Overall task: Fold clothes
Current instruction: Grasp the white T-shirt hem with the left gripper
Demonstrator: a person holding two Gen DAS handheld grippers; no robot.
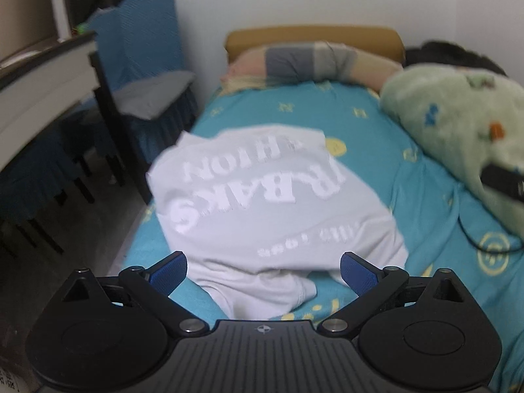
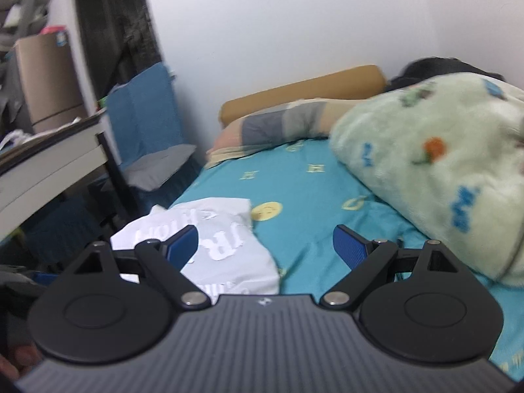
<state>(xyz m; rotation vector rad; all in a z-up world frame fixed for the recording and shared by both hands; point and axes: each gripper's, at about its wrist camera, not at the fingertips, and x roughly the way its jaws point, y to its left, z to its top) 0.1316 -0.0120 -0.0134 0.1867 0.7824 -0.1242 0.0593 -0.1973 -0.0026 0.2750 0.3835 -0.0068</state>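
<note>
A light grey T-shirt (image 1: pixel 262 203) with white printed letters lies crumpled on the teal bed sheet (image 1: pixel 376 150), near the bed's left edge. My left gripper (image 1: pixel 263 270) is open, its blue pads on either side of the shirt's near edge, holding nothing. In the right wrist view the same shirt (image 2: pixel 222 249) lies at lower left on the sheet (image 2: pixel 304 203). My right gripper (image 2: pixel 265 245) is open and empty, hovering above the bed to the right of the shirt.
A pale green fleece blanket (image 1: pixel 458 137) is heaped on the bed's right side, with a black cable (image 1: pixel 481 245) below it. A striped pillow (image 1: pixel 311 62) and tan headboard (image 1: pixel 314 37) are at the far end. A blue-covered chair (image 1: pixel 144 65) and a desk (image 1: pixel 39 98) stand left of the bed.
</note>
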